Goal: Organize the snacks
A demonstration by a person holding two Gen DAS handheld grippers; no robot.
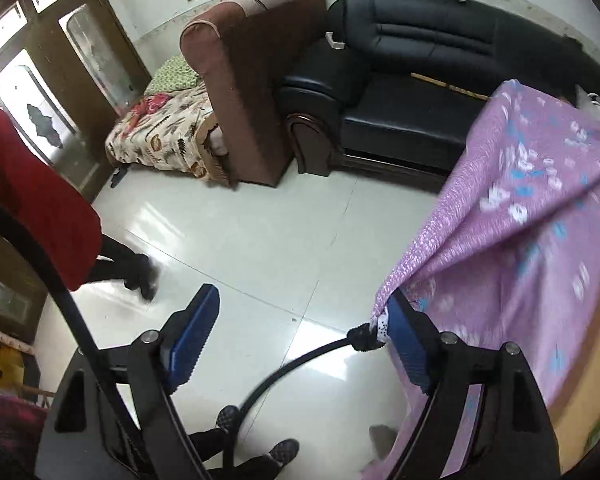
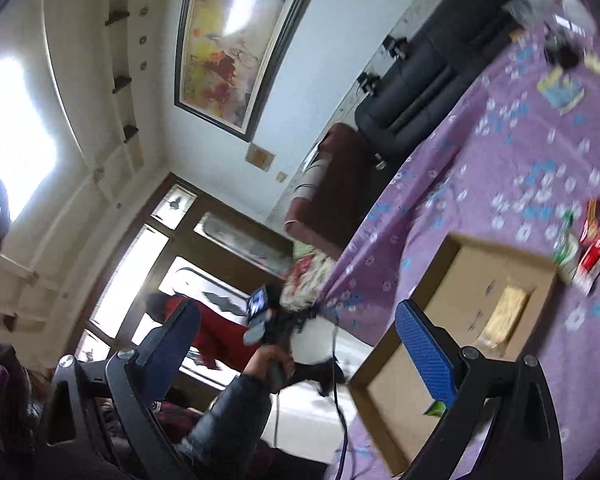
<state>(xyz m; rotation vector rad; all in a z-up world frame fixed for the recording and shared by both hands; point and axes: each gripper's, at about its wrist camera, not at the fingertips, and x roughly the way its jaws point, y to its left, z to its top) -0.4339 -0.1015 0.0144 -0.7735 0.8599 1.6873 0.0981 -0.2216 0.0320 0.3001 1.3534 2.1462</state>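
Note:
In the right wrist view, tilted hard, a shallow cardboard box (image 2: 452, 280) lies on a table with a purple flowered cloth (image 2: 500, 160). A yellowish snack pack (image 2: 504, 320) lies inside it, and a green wrapper (image 2: 434, 410) shows by my right finger. Red and green snack packets (image 2: 588, 248) lie just past the box, and a blue-yellow packet (image 2: 560, 88) farther off. My right gripper (image 2: 296, 344) is open and empty, beside the box's near end. My left gripper (image 1: 300, 336) is open and empty, off the table's corner over the floor, its right finger (image 1: 408, 340) against the hanging cloth (image 1: 520, 220).
A brown armchair (image 1: 252, 80) and a black leather sofa (image 1: 420, 80) stand beyond the white tile floor (image 1: 260, 240). A person in red (image 1: 32, 200) walks at the left. A black cable (image 1: 300, 364) crosses between the left fingers. My feet (image 1: 260, 436) are below.

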